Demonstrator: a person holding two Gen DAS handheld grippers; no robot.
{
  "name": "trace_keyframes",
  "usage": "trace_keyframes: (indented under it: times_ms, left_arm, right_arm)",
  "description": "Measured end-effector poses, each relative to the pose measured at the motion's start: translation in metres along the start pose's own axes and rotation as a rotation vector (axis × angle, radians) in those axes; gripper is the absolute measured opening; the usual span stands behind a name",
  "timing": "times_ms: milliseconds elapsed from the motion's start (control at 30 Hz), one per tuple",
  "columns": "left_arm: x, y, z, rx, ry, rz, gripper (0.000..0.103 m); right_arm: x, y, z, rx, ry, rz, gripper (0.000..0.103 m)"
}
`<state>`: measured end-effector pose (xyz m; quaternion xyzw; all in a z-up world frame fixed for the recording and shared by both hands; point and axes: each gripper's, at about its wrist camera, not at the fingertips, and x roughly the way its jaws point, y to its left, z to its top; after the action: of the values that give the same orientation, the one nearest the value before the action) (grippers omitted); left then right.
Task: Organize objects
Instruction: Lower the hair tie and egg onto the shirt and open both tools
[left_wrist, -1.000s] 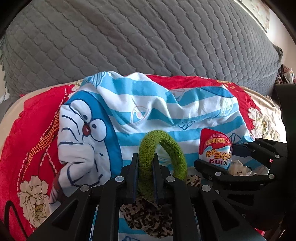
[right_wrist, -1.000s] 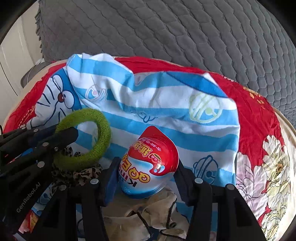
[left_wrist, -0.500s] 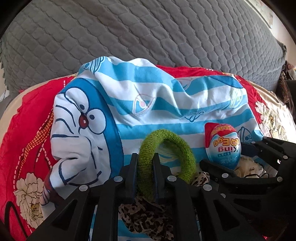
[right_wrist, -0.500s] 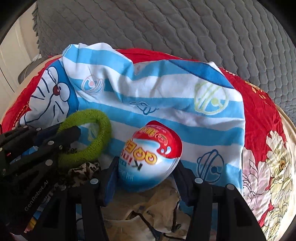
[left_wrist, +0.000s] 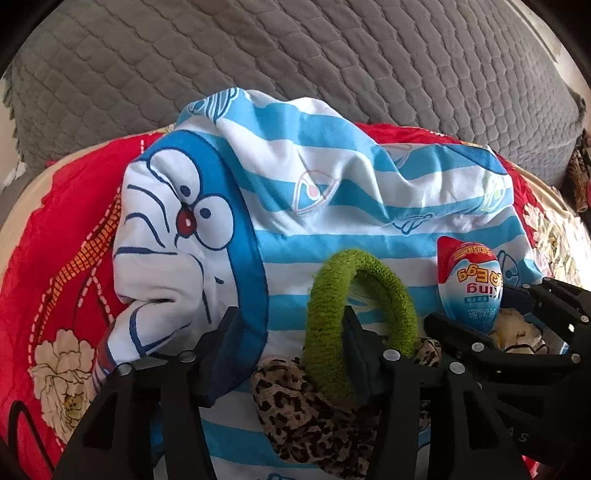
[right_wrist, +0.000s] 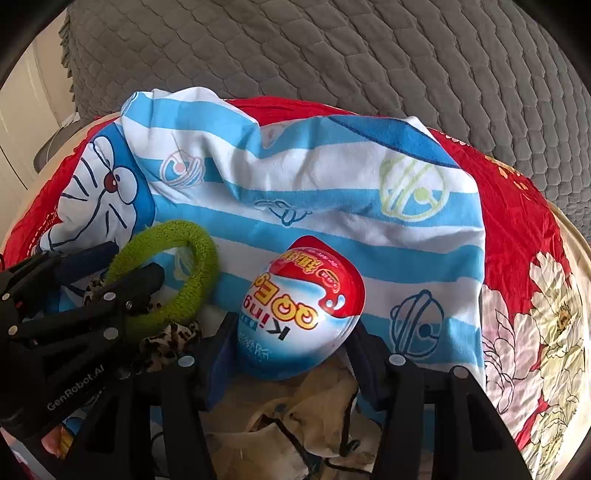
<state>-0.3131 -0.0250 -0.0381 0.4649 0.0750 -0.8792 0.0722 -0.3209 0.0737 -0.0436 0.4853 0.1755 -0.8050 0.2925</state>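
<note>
Nearest the left wrist camera, the left gripper (left_wrist: 288, 328) has its jaws opening: the left one stands clear, while the green fuzzy hair tie (left_wrist: 354, 317) leans upright against the right one, so nothing pinches it. Under the tie lies a leopard-print scrunchie (left_wrist: 306, 410), bunched on the cloth just below the jaws.

Beside it, the right gripper (right_wrist: 291, 347) has its jaws clamped on a surprise egg (right_wrist: 299, 310), red-topped and blue-bottomed, printed side up and tilted toward the left. Below the egg, between the gripper's arms, sits a crumpled beige cloth (right_wrist: 314, 417) with a thin dark cord across it.

All of this rests on a blue-and-white striped Doraemon blanket (left_wrist: 332, 192), rumpled into folds, with the cartoon face at its left edge. The blanket lies over a red floral bedspread (right_wrist: 517, 229). Farthest back rises a grey quilted sofa cover (left_wrist: 295, 55).
</note>
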Motion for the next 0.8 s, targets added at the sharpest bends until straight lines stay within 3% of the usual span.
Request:
trace_keyframes:
  times_ms: [400,533,800]
  left_arm:
    - [-0.01,0.003,-0.008,0.016,0.025,0.043,0.076]
    - [-0.015,0.009,-0.011,0.004,0.024,0.044,0.078]
    - [-0.013,0.002,-0.005,0.011,0.03,0.058,0.083]
  right_arm:
    - [-0.019,-0.006,0.0,0.037,-0.005,-0.034,0.078]
    - [-0.021,-0.003,0.004,0.032,-0.006,-0.058,0.083]
    - [-0.031,-0.007,-0.007,0.024,-0.009,-0.072,0.086]
